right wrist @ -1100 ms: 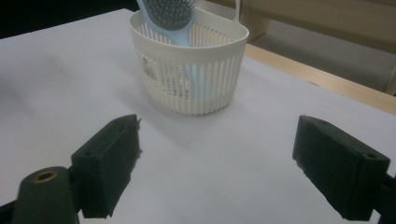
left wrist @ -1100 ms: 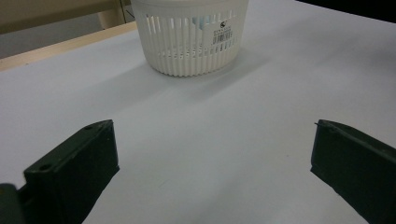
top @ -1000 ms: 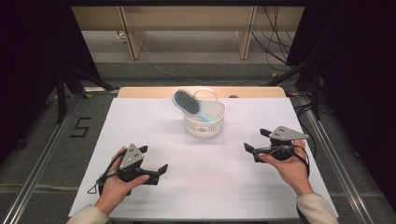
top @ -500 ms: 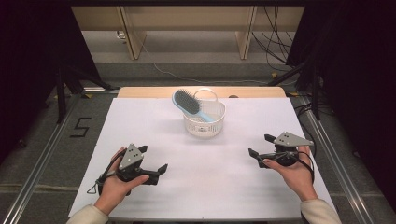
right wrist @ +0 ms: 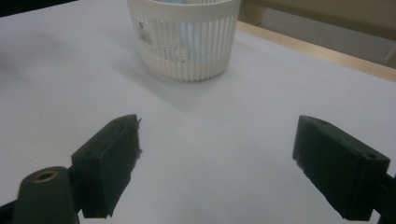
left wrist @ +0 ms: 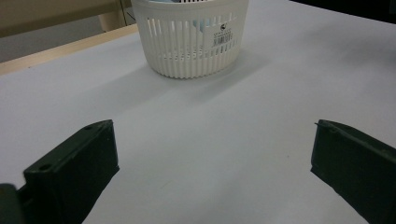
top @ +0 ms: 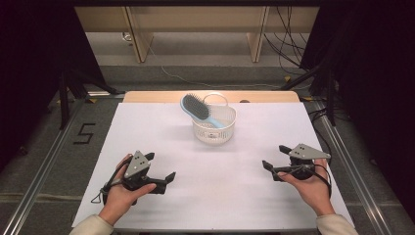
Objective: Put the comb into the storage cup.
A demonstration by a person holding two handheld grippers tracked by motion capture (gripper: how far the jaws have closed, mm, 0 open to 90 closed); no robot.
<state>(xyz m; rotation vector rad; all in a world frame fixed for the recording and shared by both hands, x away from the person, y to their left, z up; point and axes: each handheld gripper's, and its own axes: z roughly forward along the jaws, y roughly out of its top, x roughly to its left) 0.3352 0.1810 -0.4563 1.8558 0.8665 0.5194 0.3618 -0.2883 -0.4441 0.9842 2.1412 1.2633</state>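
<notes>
The basket (top: 214, 128) stood on the white table (top: 147, 127), toward its far edge and about midway between left and right. A blue hairbrush (top: 199, 109) lay in the basket, handle down inside, with the bristled head tilted out over the rim toward the far left.

The left gripper (top: 160, 169) was held low over the near left part of the table, well apart from the basket. Its jaws were spread wide, with nothing between them. In the left gripper view, the basket (left wrist: 189, 37) appeared ahead of the gripper (left wrist: 212, 158) and slightly left of the gap's centre, with bare table between.

The right gripper (top: 275, 161) was held low over the near right part of the table, likewise well apart from the basket. Its jaws were spread wide and held nothing. In the right gripper view, the basket (right wrist: 184, 39) appeared ahead of the gripper (right wrist: 217, 151), a little left of the gap's centre, and blue showed through the slats of its wall.

The basket lay beyond both grippers and between them across the width of the table. Neither gripper touched the basket or the hairbrush
</notes>
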